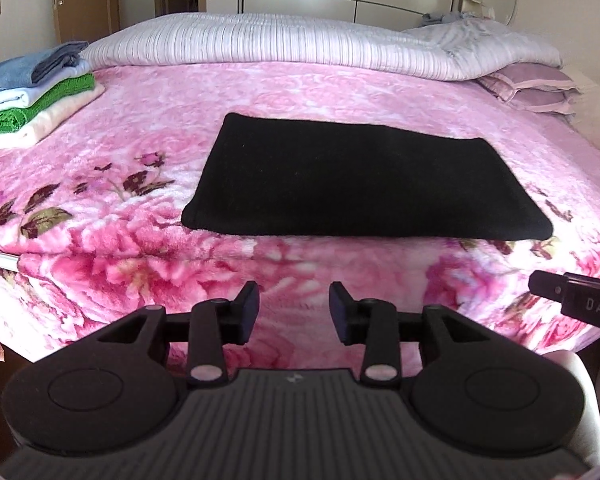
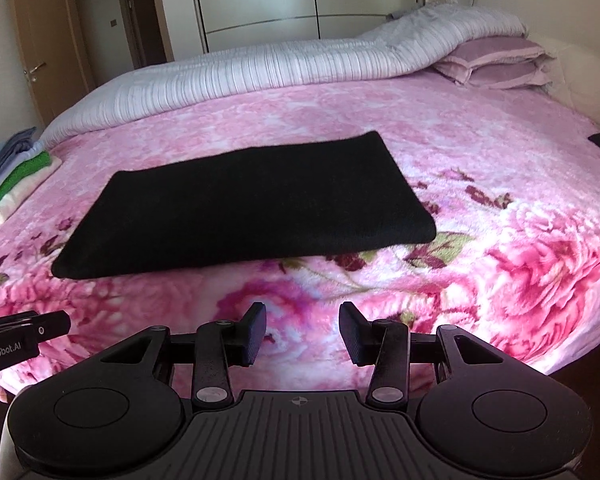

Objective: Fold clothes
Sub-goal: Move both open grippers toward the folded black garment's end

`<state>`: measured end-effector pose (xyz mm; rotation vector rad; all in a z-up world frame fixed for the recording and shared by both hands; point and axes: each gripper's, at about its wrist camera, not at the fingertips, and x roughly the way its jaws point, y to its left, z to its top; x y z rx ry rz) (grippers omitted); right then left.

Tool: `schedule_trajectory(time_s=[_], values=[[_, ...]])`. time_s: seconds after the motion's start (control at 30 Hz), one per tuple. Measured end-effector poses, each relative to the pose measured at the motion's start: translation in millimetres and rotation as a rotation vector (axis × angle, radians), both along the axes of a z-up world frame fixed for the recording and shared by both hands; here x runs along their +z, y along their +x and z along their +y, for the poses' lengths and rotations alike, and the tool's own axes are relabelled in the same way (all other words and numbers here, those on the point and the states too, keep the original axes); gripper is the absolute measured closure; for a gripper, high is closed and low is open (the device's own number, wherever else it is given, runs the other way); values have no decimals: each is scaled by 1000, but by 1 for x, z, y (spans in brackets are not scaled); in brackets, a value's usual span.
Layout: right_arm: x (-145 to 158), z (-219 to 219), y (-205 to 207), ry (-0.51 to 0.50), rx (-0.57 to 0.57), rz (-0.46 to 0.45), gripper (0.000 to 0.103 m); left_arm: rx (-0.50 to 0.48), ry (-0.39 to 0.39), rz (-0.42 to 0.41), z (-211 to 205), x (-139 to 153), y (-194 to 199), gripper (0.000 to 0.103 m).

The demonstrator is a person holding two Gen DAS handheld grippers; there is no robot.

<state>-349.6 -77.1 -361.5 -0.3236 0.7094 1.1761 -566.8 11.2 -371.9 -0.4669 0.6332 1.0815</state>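
I see the black garment (image 1: 364,180) lying folded flat on the floral blanket (image 1: 140,128), not yet on the folded stack (image 1: 36,88). My left gripper (image 1: 294,312) and right gripper (image 2: 303,338) hang part-open, empty.

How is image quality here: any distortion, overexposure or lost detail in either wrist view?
Left wrist view: strong fisheye bend, dark vignetted corners; pink floral fleece blanket washed out. Right wrist view: same curvature; folded black garment reads flat black, no fold detail.
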Motion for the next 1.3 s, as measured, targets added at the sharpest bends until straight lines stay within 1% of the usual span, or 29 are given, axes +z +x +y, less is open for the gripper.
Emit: schedule_trajectory(time_s=[0.27,0.53,0.63,0.8,1.3], values=[[8,-7,-9,4,5,-25,59,-13,15,-18,-12,5,-5,69],[10,-8,-15,4,5,-82,58,-18,-13,-32,-13,-5,-9,68],[8,-7,-15,2,10,-97,58,-20,-16,-25,-13,-8,-7,68],[2,-2,-11,-11,19,-98,58,-14,-24,-15,-9,-13,-5,68],[-27,26,7,-83,33,-79,58,-21,-98,46,15,-41,14,68]])
